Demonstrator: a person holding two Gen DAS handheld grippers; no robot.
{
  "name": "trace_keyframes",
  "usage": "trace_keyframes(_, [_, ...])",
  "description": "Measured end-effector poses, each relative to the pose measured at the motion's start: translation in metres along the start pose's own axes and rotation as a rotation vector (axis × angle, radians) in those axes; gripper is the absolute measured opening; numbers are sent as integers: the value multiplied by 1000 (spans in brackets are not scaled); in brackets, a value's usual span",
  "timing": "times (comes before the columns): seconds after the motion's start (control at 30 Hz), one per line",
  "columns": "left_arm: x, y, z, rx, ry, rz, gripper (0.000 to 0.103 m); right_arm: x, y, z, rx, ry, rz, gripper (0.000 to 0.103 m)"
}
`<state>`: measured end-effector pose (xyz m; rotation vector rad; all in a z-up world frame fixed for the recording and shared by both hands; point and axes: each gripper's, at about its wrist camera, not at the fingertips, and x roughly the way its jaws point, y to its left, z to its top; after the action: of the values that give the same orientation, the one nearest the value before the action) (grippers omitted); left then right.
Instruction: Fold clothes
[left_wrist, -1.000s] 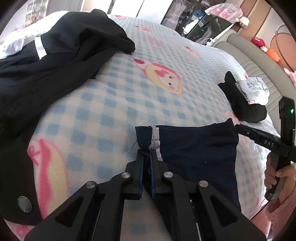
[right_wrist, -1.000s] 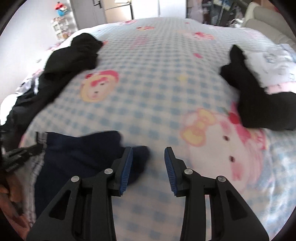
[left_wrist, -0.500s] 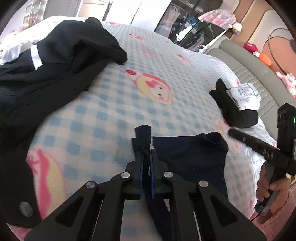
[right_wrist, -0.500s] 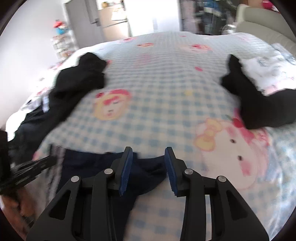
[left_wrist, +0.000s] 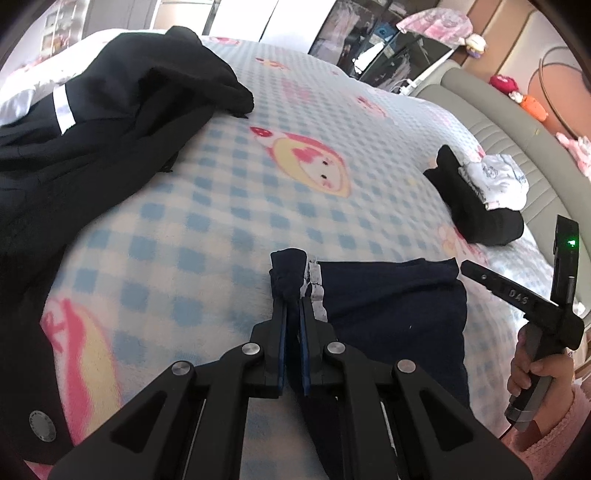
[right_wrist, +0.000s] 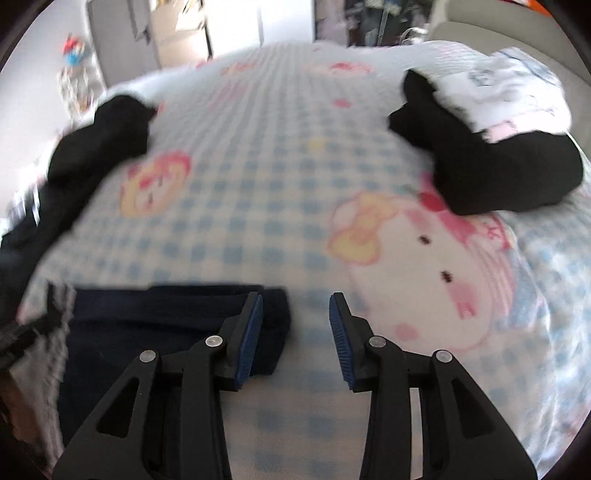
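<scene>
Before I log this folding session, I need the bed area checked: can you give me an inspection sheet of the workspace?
Surface: bed with a blue checked cartoon blanket.
Job's things: navy garment lying flat at the near edge, one corner bunched.
Clutter: black jacket heaped on the left; folded black and white clothes on the right.
Grippers: left tool shut on the navy garment's corner; right tool open, nothing between its pads, garment edge beside it.
Cables: nothing seen.
Surroundings: grey headboard, stuffed toys, wardrobe behind the bed.

Blue-checked cartoon blanket (left_wrist: 258, 206) covers bed; grey padded headboard (left_wrist: 517, 147) at right; plush toys (left_wrist: 517, 92) behind it.
</scene>
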<state>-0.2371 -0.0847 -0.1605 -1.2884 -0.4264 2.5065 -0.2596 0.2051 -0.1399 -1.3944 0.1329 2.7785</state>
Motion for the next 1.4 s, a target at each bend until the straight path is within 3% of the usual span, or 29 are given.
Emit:
trace_keyframes(0.2, [-1,3,-1,-17,-4,-10,7,3,4,6,-45,71,154,44])
trace_keyframes(0.27, [0,1,0,-8,-1,-17,9,11,22,1,-135,121,135,44])
trace_keyframes(0.33, [2,-1,0,4,9,-12,21,19,36,-5,-208,149,97,44])
trace_keyframes(0.47, [5,4,1,-22,7,15,25,36,12,-2,-49,151,-4,44])
trace_keyframes(0.57, [4,15,3,-82,11,-13,29,35,-7,2,67,156,54,48])
trace_keyframes(0.7, [-5,24,4,-191,7,-123,48,40,-5,11,50,172,140,58])
trace_keyframes(0.77, [1,19,6,-156,38,-90,48,50,1,14,31,202,201,58])
trace_keyframes(0.8, [5,16,6,-141,51,-72,45,55,5,13,15,215,216,58])
trace_keyframes(0.83, [9,14,7,-125,64,-55,34,61,8,13,7,232,227,57])
trace_keyframes(0.9, [17,13,9,-128,86,-77,12,63,6,13,33,230,263,41])
trace_keyframes(0.97, [15,10,13,-106,59,-80,9,60,2,15,70,206,313,11])
trace_keyframes(1.07, [7,7,17,-90,7,-86,8,48,-8,22,117,129,385,9])
trace_keyframes(1.2, [20,16,17,-115,30,-62,9,48,-6,24,110,78,390,8])
trace_keyframes(1.33, [36,27,15,-163,91,-65,14,71,-6,17,129,148,350,9])
trace_keyframes(1.4, [22,24,17,-159,48,-34,19,79,-2,18,115,188,334,12])
